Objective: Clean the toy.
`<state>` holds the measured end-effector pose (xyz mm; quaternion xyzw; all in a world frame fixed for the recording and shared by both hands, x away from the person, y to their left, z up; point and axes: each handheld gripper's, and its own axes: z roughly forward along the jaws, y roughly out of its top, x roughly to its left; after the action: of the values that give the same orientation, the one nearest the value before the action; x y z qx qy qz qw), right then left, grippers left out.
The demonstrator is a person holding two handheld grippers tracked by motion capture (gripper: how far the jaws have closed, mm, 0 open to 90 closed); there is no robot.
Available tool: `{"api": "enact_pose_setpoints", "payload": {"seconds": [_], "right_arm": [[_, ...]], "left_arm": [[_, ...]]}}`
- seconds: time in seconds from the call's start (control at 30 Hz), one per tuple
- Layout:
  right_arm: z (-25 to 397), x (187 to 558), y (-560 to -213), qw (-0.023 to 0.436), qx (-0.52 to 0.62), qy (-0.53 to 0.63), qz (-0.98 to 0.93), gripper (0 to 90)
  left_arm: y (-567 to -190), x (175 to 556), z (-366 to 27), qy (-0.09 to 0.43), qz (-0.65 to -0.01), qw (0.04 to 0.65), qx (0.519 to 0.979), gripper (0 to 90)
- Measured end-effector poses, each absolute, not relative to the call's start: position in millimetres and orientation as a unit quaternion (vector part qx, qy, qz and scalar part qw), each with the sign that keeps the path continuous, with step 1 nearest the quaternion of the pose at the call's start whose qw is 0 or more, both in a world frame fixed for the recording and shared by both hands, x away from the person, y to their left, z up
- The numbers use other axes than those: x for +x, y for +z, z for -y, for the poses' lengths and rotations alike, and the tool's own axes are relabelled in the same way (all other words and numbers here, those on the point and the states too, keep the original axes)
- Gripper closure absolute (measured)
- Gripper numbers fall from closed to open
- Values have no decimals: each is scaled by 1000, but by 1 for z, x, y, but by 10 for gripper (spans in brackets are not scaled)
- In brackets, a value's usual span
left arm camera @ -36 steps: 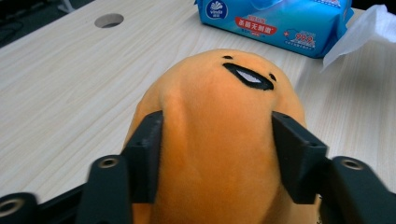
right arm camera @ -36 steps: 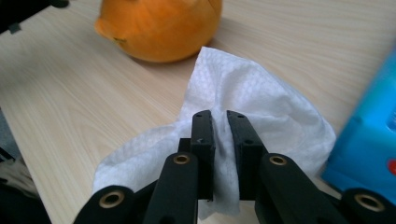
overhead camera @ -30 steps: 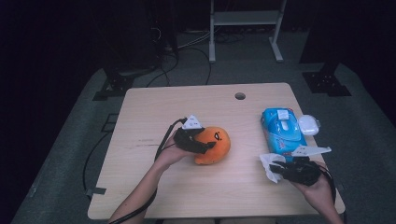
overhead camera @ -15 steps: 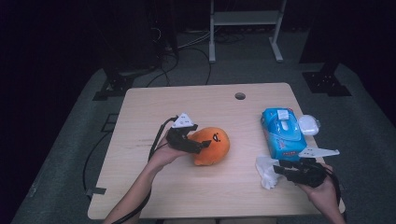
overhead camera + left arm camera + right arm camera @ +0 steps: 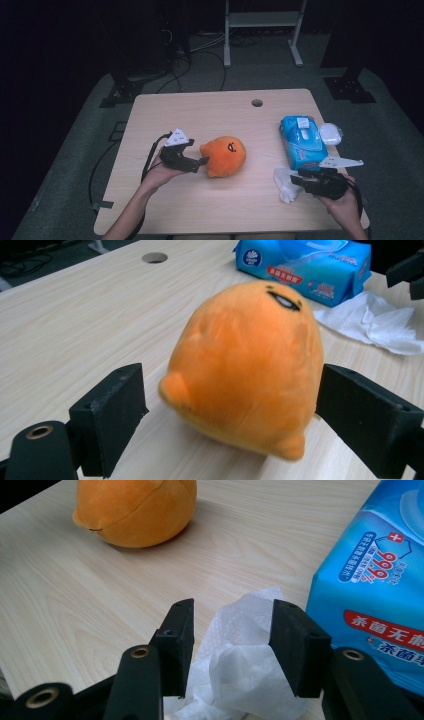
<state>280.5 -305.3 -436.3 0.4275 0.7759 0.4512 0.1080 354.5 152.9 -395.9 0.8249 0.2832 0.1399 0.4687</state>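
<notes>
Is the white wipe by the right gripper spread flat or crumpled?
Crumpled. The white wipe lies bunched in folds on the table beside the blue pack, between the right gripper's open jaws.

left gripper (image 5: 200, 161): jaws wide apart | right gripper (image 5: 296, 179): jaws parted

The wet-wipe pack (image 5: 372, 595) runs off the right edge of the right gripper view, its printed text cut short. There the plush toy (image 5: 134, 507) loses its top to the upper edge. The crumpled wipe (image 5: 245, 665) is partly hidden behind the jaws.
</notes>
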Motion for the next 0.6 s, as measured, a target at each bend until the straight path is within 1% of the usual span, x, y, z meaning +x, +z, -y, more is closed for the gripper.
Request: {"api": "enact_pose_setpoints", "payload": {"seconds": [0.6], "right_arm": [[307, 279, -437, 109, 429, 452, -774, 482]], "left_arm": [[-411, 340, -187, 146, -313, 456, 820, 109]]}}
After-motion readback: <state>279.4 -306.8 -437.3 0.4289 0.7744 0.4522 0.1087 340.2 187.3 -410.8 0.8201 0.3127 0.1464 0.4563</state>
